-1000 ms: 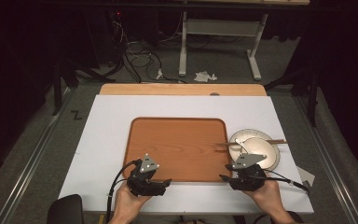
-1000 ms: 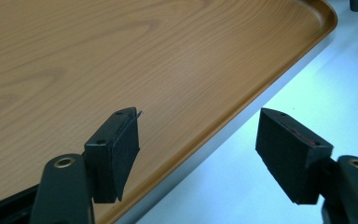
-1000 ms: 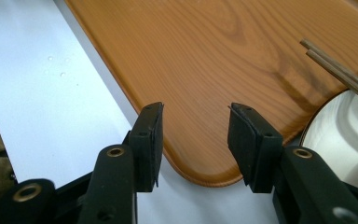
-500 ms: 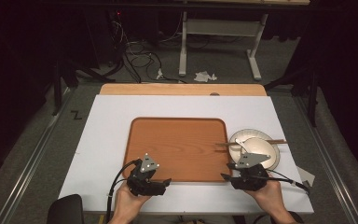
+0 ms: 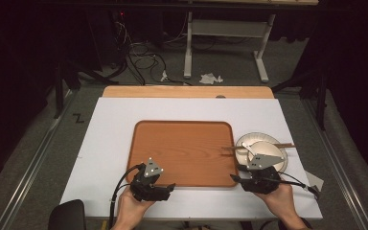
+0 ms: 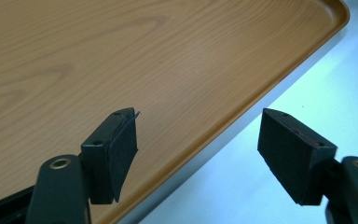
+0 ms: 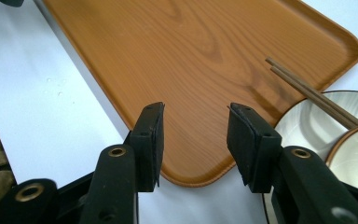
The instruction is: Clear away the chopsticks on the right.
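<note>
A brown wooden tray (image 5: 182, 143) lies empty in the middle of the white table. My left gripper (image 5: 165, 188) is at the tray's near edge, left of centre. In the left gripper view it (image 6: 198, 121) is wide open, and its jaws straddle the tray's rim (image 6: 242, 107) with nothing between them. My right gripper (image 5: 237, 173) sits at the tray's near right corner. It (image 7: 196, 109) is open over that corner (image 7: 191, 172) and holds nothing. A person's hand holds each gripper from the bottom edge.
Right of the tray stands a white plate (image 5: 243, 140) that carries a bowl (image 5: 267, 152), a spoon (image 5: 249, 149) and brown chopsticks (image 5: 268, 145), whose tips reach over the tray's right rim (image 7: 307, 93). A paper scrap (image 5: 315, 181) lies near the right corner. A wooden board (image 5: 187, 92) runs along the table's far edge.
The right gripper has drifted slightly toward the near right. The left gripper has stayed put.
</note>
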The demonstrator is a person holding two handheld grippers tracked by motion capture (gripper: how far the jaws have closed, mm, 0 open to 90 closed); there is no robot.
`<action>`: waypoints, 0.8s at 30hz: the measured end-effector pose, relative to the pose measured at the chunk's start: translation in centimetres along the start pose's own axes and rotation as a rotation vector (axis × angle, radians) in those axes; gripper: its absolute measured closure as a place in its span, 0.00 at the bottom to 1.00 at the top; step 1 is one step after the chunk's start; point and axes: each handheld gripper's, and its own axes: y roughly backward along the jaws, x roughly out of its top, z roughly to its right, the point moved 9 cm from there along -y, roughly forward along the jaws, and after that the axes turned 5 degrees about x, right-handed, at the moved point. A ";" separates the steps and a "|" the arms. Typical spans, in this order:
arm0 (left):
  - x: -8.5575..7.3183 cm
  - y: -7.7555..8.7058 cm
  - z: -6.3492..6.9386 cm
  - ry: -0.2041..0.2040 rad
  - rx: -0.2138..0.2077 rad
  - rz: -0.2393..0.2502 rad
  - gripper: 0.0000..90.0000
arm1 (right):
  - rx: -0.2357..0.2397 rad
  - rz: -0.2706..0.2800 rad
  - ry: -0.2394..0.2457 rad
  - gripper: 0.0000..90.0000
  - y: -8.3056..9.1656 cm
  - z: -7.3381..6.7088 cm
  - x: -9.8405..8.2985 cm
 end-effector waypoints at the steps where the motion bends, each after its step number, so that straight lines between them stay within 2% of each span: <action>1: 0.0 0.0 0.0 0.000 0.000 -0.001 0.32 | -0.003 0.001 -0.002 0.64 0.1 0.1 0.0; 9: 0.0 0.1 0.0 -0.003 0.000 0.000 0.32 | -0.006 0.015 -0.011 0.65 0.8 0.6 0.2; 14: 0.0 0.1 -0.1 0.004 0.003 0.001 0.32 | -0.039 0.024 -0.010 0.71 1.9 1.5 0.3; 19: 0.0 0.3 -0.4 0.015 0.009 0.012 0.31 | -0.053 0.043 -0.036 0.74 3.2 2.9 0.4; 24: 0.1 0.2 -0.5 0.024 0.005 0.013 0.31 | -0.077 0.066 -0.076 0.76 4.9 5.0 0.4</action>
